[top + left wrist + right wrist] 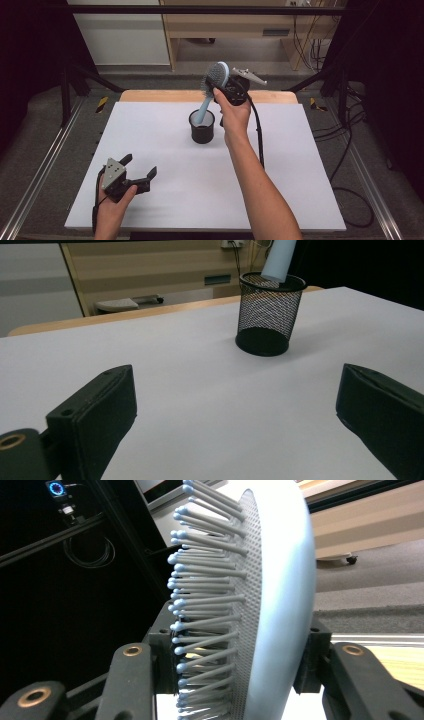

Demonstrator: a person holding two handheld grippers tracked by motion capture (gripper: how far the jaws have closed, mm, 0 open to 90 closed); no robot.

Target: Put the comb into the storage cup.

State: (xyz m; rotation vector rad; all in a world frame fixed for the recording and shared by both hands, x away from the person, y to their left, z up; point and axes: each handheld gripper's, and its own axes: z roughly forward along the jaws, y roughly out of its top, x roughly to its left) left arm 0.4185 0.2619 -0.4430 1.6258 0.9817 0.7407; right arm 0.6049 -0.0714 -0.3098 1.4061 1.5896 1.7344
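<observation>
A: Where is the pale blue plastic hairbrush with grey bristles held?

B: Its head is pinched between the jaws of the right gripper, one jaw on the bristles and one on the smooth back, as seen in the right gripper view. Its handle is slanted down into the black wire-mesh cup, which is stood on the white table sheet.

A: And the left gripper?

B: It is rested near the sheet's front left corner, jaws spread wide, nothing between them, well apart from the cup.
</observation>
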